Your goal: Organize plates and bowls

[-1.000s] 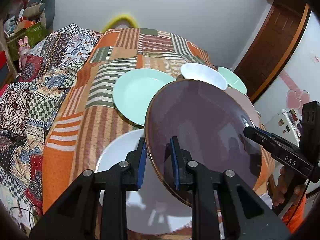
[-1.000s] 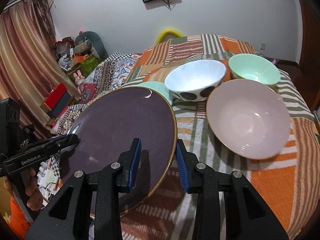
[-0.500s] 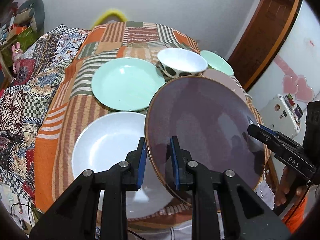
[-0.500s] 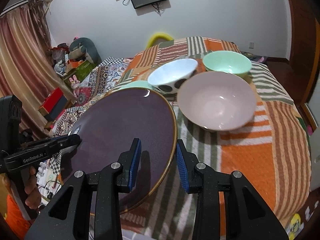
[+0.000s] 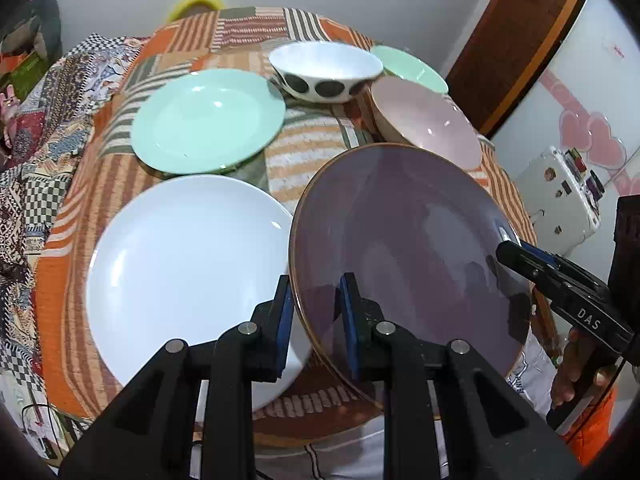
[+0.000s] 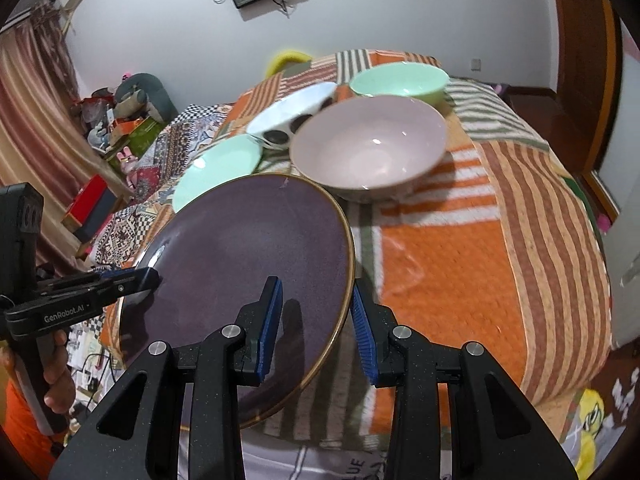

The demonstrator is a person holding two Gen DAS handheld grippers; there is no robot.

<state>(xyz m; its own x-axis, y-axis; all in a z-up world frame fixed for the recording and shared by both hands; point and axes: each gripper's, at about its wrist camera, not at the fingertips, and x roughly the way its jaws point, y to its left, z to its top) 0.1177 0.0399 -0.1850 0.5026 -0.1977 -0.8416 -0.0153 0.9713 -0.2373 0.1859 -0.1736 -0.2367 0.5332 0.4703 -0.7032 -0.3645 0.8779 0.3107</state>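
Even indoor light, small glints on the glazed dishes — heavy fisheye bending, dark corners, slight motion blur.

A bed with a stripy orange blanket (image 5: 304,152) holds a white plate (image 5: 184,264), a green plate (image 5: 208,120), a spotted bowl (image 5: 324,72), a pink bowl (image 6: 368,148) and a green bowl (image 6: 400,80).
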